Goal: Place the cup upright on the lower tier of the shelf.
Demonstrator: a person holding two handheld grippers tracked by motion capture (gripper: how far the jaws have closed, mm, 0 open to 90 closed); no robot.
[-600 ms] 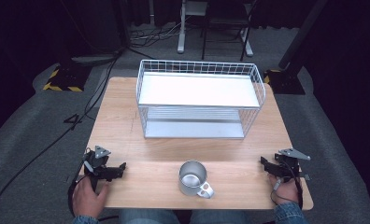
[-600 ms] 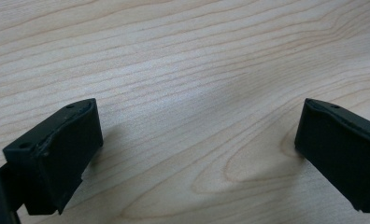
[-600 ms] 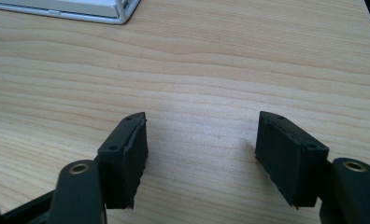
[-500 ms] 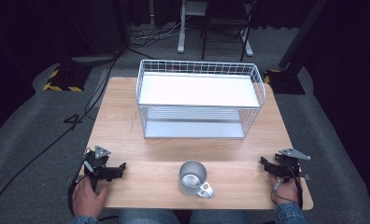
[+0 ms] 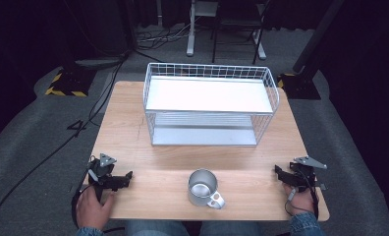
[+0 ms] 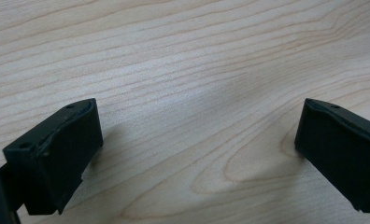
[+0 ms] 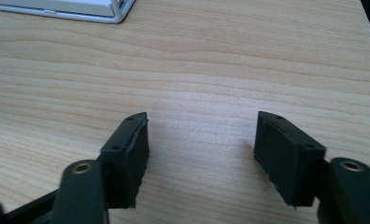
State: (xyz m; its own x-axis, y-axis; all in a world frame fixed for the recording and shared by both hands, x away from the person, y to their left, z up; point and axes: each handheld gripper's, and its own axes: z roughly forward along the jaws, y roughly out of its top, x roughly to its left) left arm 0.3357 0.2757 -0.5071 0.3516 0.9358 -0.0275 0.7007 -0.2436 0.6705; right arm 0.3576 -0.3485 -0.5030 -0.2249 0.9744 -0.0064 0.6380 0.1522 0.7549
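i count one table (image 5: 148, 132), one basket (image 5: 208, 105), one cup (image 5: 202, 188) and two claws. my left claw (image 5: 126, 176) sits low at the table's near left corner, jaws spread wide with nothing between them. my right claw (image 5: 279, 172) sits at the near right corner, jaws spread too, holding nothing. the cup stands between them by the near edge, nothing in it. the basket sits farther back with nothing inside.
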